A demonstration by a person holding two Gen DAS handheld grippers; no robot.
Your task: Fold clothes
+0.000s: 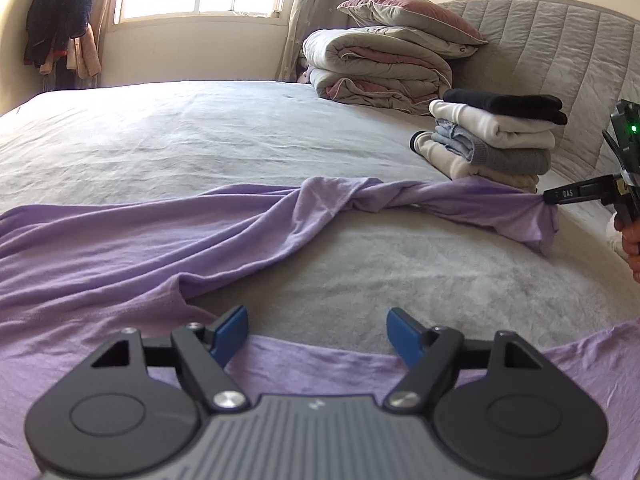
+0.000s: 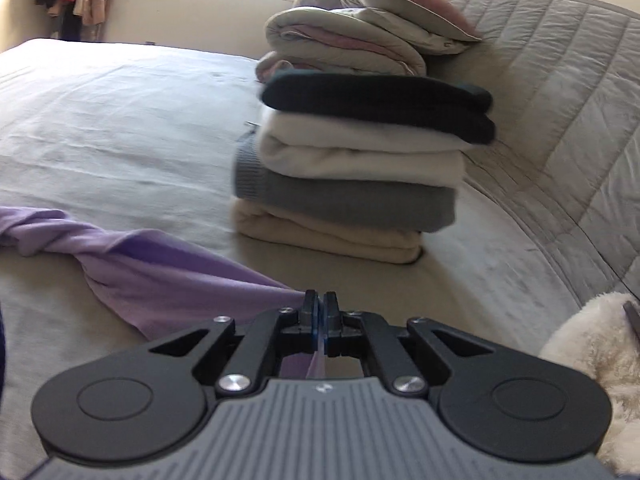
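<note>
A lilac garment (image 1: pixel 132 248) lies spread and twisted across the grey bed (image 1: pixel 200 140). My left gripper (image 1: pixel 316 330) hovers open over its near edge, blue pads (image 1: pixel 230 330) apart with nothing between them. At the right edge of the left wrist view, my right gripper (image 1: pixel 550 198) is shut on the garment's far corner, pulling a twisted strand taut. In the right wrist view the right gripper (image 2: pixel 320 312) has its jaws pressed together on the lilac garment (image 2: pixel 160 284), and a strip of cloth hangs down between them.
A stack of folded clothes (image 2: pixel 360 172), black on top, stands just beyond the right gripper. Behind it lie folded quilts and a pillow (image 1: pixel 384 64) against the padded headboard (image 1: pixel 560 60). A fluffy white thing (image 2: pixel 592 352) sits at right. A person's hand (image 1: pixel 630 240) holds the right gripper.
</note>
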